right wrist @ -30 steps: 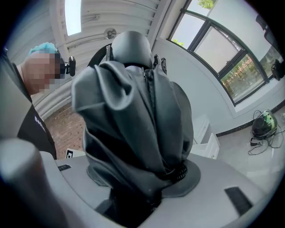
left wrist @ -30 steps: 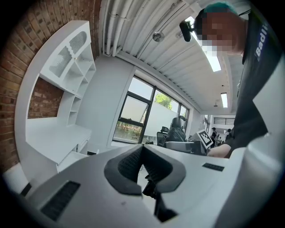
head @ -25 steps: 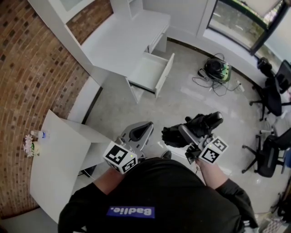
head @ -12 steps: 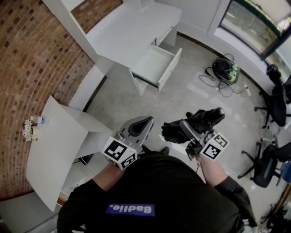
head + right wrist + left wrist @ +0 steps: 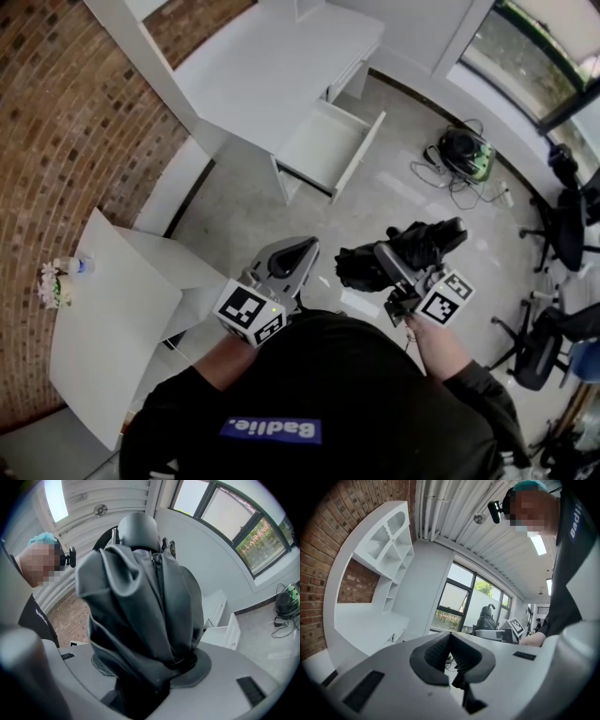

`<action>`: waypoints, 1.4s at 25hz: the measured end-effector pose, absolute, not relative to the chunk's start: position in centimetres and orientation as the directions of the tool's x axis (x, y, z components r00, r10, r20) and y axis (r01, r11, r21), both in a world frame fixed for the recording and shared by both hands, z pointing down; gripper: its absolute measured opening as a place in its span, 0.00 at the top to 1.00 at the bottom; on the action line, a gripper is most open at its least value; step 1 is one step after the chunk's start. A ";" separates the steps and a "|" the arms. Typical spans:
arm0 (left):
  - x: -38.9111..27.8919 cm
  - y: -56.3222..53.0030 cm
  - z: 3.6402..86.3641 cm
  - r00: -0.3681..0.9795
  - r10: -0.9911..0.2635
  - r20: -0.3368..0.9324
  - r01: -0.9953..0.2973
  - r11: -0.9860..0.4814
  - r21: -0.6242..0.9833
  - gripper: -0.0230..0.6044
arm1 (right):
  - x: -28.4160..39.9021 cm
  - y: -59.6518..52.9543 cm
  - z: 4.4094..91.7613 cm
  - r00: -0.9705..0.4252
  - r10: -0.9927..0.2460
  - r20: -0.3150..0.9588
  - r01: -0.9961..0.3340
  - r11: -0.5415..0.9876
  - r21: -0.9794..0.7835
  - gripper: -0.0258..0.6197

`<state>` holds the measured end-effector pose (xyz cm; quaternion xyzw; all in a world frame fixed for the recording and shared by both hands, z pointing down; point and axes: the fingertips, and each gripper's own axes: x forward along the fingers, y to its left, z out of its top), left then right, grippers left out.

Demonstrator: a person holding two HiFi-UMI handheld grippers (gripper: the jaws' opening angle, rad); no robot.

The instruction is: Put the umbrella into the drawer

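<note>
A folded black umbrella (image 5: 394, 258) is held crosswise in my right gripper (image 5: 398, 265), whose jaws are shut on its bundled fabric (image 5: 140, 606). In the right gripper view the umbrella fills the middle and hides most of the room behind it. My left gripper (image 5: 289, 260) is beside it on the left, shut with nothing between its pads (image 5: 449, 654). The open white drawer (image 5: 330, 150) juts out of the white desk (image 5: 272, 66) well ahead of both grippers, and it looks bare inside.
A white side table (image 5: 108, 323) with a small flower pot (image 5: 52, 286) stands at the left against the brick wall (image 5: 56, 141). A black and green device with cables (image 5: 459, 150) lies on the floor at the right. Office chairs (image 5: 562, 216) stand at the far right.
Both grippers and the person have moved forward across the floor toward the desk. The umbrella stays gripped in the right gripper, and the left gripper stays shut.
</note>
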<state>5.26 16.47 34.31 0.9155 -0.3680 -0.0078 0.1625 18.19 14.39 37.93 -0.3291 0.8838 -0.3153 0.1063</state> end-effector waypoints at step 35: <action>-3.9 -7.5 34.6 0.659 -0.743 0.117 -0.729 -0.593 0.341 0.96 | 11.3 -15.1 46.1 -0.718 -0.663 0.212 -0.621 0.474 -0.624 0.56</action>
